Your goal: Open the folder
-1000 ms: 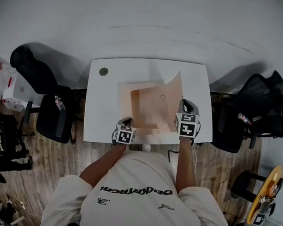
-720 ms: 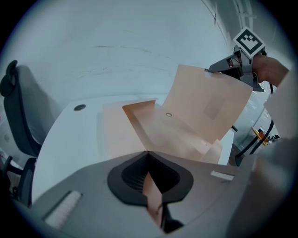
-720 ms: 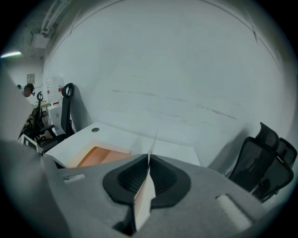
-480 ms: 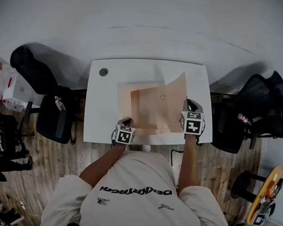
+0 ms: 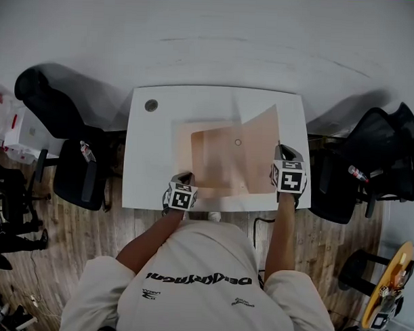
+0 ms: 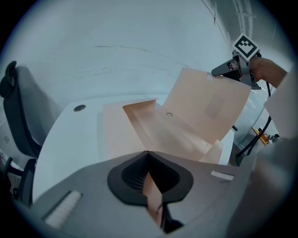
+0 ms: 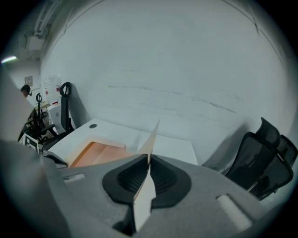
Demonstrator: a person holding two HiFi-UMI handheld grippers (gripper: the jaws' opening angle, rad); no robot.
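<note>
A tan paper folder (image 5: 220,165) lies on the white table (image 5: 149,159), its cover (image 5: 261,139) lifted and swung over to the right. My right gripper (image 5: 281,150) is shut on the cover's right edge, and in the right gripper view the sheet (image 7: 152,139) stands edge-on between the pads. Its jaws have just been opening slightly, with the cover still between them. My left gripper (image 5: 186,178) sits at the table's near edge, shut on the folder's lower sheet (image 6: 151,188). From the left gripper view, the raised cover (image 6: 209,104) and the right gripper (image 6: 220,71) show at upper right.
A round grommet (image 5: 151,105) sits in the table's far left corner. Black office chairs stand at the left (image 5: 65,143) and the right (image 5: 369,167) of the table. A pale wall lies beyond it. Wooden floor and clutter lie at the far left.
My right gripper has moved to the right with the cover, which has swung wider open and lower. The left gripper and the lower sheet have stayed put.
</note>
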